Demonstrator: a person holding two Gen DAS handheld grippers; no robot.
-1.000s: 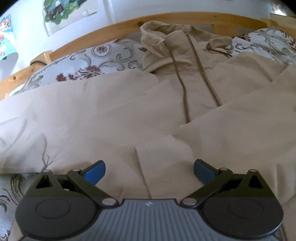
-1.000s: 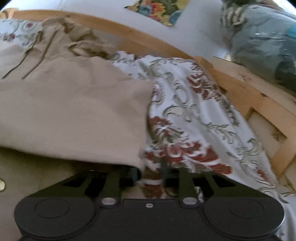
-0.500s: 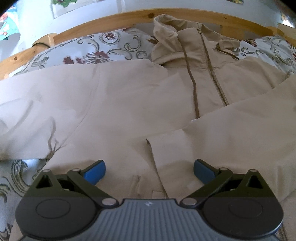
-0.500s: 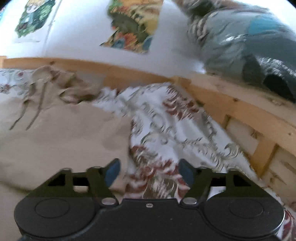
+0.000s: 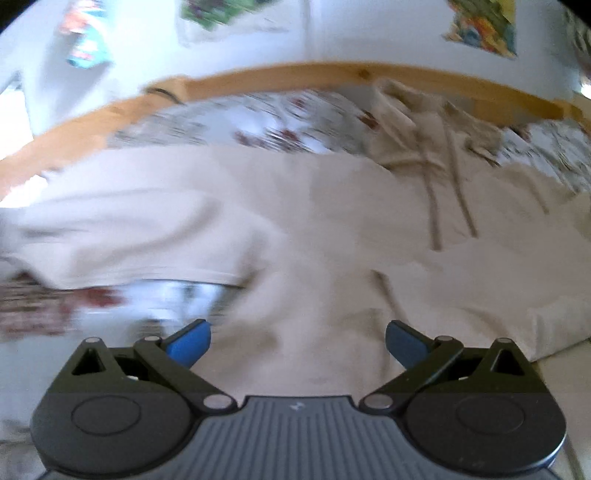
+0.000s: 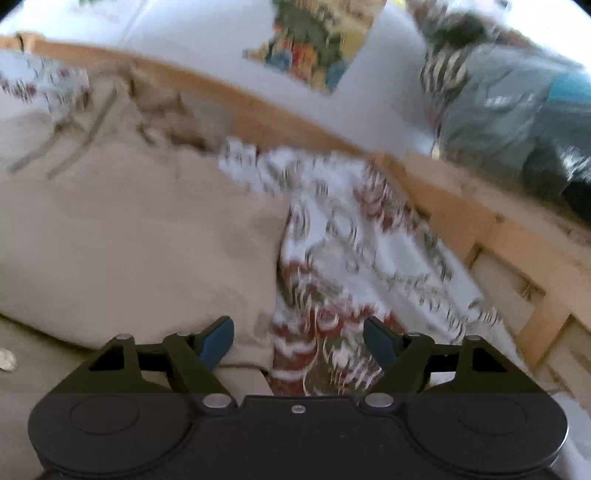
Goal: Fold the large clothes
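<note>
**Jacket spread on bed, both tools unloaded**

Left wrist view, blurred: left tool [image 5: 297,338] jaws wide apart, nothing clamped. Beige zip-front hooded fabric jacket [image 5: 332,229] lies flat on the floral-patterned bed cover [image 5: 280,125], hood at 1 o'clock by the wooden bed rail [image 5: 295,72].

Right wrist view: right tool [image 6: 298,339] jaws opening, gripping nothing; jacket edge [image 6: 147,236] lies at 10 o'clock.

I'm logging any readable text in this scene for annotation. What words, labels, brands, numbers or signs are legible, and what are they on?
None can be read.
Posters on the wall: colourful, too blurred to show any lettering.
Left gripper body: a small pale mark, no legible wording.
Beige jacket: no label or print visible.
Floral bedspread: pattern only.
</note>
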